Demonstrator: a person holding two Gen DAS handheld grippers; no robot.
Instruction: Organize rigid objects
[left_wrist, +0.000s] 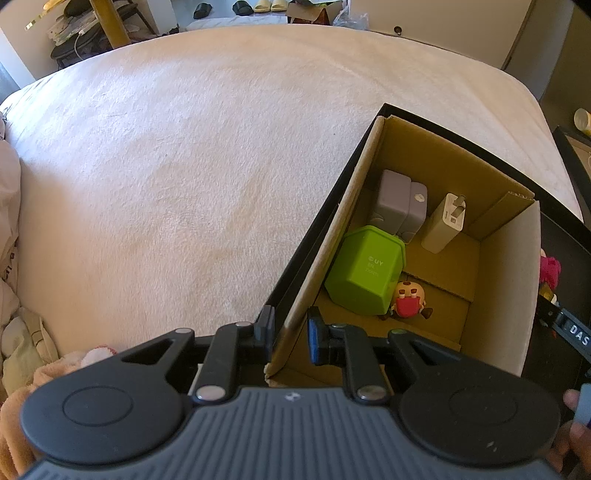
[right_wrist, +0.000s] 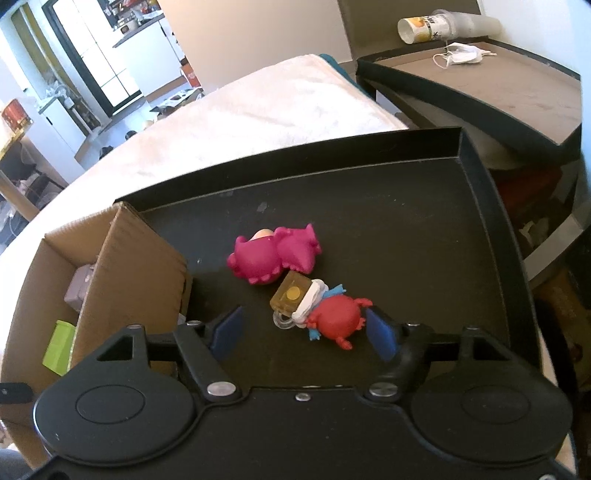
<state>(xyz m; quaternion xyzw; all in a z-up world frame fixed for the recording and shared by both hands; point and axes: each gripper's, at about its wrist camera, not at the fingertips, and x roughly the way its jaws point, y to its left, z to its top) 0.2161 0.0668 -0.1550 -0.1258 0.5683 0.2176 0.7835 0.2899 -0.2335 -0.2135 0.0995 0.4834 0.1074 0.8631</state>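
The right gripper (right_wrist: 303, 328), jaws apart and empty, is pointing at the red plastic crab figure (right_wrist: 334, 319), which is lying between its fingertips on the black tray (right_wrist: 406, 221), long axis running toward the tray's left edge. The left gripper (left_wrist: 290, 332) is clamping the brown cardboard box (left_wrist: 332, 243) by its wall.

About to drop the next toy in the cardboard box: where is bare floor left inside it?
Free: the cardboard box floor on its right half, between the white charger, the small red figure and the right wall. Crowded: the left side, where the green container leans against the grey adapters. The left claw grips the near left wall.

Two steep, close wrist views, sharing the cardboard box (left_wrist: 436, 258).
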